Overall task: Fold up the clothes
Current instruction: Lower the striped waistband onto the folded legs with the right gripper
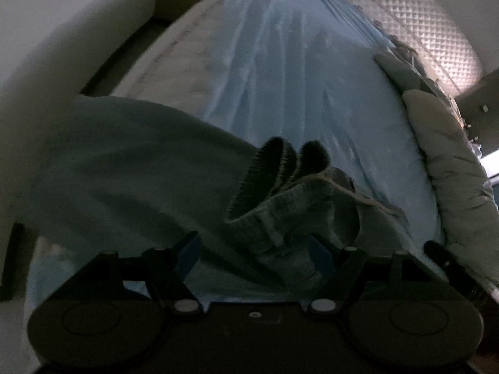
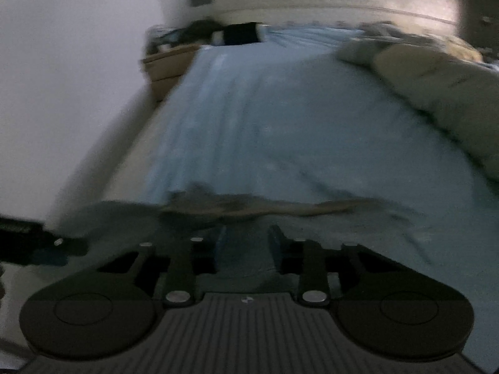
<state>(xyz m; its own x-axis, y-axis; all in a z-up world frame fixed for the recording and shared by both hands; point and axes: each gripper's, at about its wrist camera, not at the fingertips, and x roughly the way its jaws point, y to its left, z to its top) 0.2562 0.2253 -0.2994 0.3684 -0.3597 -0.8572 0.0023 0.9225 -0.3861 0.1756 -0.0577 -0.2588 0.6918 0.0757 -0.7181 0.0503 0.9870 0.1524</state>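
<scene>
I have a grey-green sweatshirt (image 1: pixel 131 171) bunched at my left gripper (image 1: pixel 254 254), its ribbed cuff (image 1: pixel 280 205) standing up between the jaws with the fleecy dark lining showing. The jaws look fairly wide with the cloth gathered between them; I cannot tell whether they pinch it or merely straddle it. The rest of the garment drapes away to the left, loose and rumpled, at the near end of the bed.

In the right wrist view, my right gripper (image 2: pixel 248 238) has its jaws narrow, with cloth between and just beyond them (image 2: pixel 249 205); motion blur keeps me from saying whether they grip it. The left gripper shows at the far left edge (image 2: pixel 37 243).

I judge the folding as barely begun: no flat panel, no clean crease, nothing stacked. Spreading, squaring and folding all seem to remain.

The bed carries a pale blue sheet (image 1: pixel 280 93), wrinkled lengthwise. A grey-green quilted comforter (image 1: pixel 449 162) is heaped along the right side. A wooden nightstand (image 2: pixel 171 65) stands at the far left by a white wall (image 2: pixel 62 78), and a dark object (image 2: pixel 241 32) lies at the head. The room is dim.
</scene>
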